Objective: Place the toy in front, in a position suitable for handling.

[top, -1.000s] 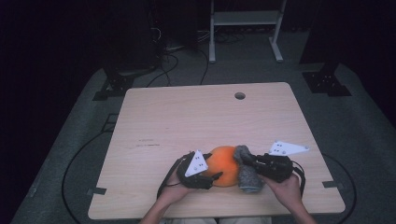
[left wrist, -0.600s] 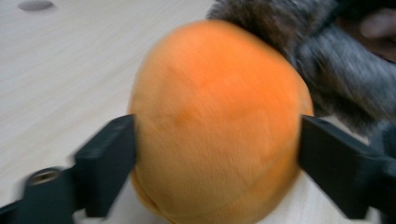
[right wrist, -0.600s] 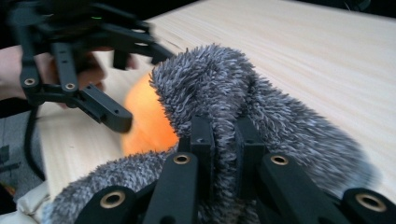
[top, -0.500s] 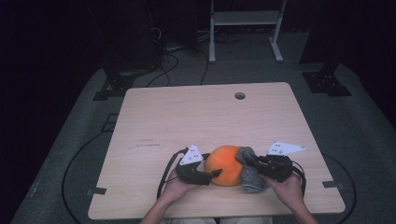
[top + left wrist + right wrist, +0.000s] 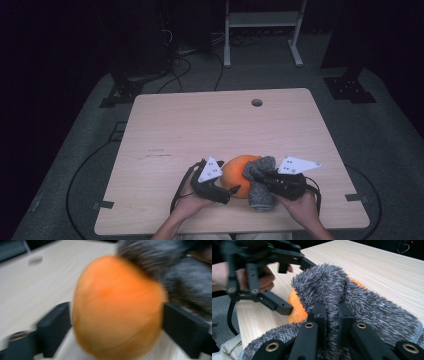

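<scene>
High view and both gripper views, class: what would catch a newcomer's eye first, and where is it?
The round bright orange object stands out near the front edge of the pale wooden table, clasped between the jaws of the left gripper. Draped against its right side is a fuzzy grey sock-like cloth, a fold of it pinched by the right gripper. Dark floor surrounds the table.

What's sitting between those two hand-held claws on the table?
An orange ball and a fuzzy grey sock lie between the left gripper and right gripper. The high view shows this; the ball sits between the left jaws, the sock pinched in the right.
</scene>
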### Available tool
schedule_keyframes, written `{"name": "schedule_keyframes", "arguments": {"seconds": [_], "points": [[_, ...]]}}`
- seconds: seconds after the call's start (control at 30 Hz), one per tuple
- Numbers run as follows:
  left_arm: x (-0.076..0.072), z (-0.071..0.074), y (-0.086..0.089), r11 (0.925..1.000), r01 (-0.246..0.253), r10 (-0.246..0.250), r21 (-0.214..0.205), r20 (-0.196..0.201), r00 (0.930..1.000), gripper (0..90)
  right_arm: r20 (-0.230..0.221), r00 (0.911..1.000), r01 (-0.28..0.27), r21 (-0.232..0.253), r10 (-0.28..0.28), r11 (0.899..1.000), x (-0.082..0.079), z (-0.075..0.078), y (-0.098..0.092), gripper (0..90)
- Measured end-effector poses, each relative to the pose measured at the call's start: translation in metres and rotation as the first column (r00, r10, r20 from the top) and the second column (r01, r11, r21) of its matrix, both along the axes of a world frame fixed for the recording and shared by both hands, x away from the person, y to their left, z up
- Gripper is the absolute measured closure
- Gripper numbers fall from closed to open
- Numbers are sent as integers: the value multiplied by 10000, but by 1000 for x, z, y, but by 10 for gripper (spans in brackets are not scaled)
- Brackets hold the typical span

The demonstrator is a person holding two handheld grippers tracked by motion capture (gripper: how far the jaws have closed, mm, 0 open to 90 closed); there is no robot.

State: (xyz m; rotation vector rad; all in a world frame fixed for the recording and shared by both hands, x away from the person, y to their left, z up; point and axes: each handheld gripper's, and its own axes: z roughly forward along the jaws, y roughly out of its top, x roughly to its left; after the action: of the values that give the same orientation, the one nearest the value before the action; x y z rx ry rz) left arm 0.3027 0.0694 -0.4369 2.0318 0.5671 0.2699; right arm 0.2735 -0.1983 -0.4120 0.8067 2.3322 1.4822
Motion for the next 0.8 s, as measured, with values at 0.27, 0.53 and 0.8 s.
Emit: {"name": "schedule_keyframes", "arguments": {"seconds": [0.27,0.53,0.8], "points": [[-3,7,5,9978,-255,292,-609,601,9978,312,-30,9970,772,49,-772,9970,7,0,-17,805],[-13,10,-2,9998,-107,82,183,1346,9909,330,847,9956,-399,-149,410,9991,-9,8,14,803],[-14,9,-6,9998,9,-43,209,1623,9867,328,626,9980,-145,419,119,9990,-8,11,-2,804]]}}
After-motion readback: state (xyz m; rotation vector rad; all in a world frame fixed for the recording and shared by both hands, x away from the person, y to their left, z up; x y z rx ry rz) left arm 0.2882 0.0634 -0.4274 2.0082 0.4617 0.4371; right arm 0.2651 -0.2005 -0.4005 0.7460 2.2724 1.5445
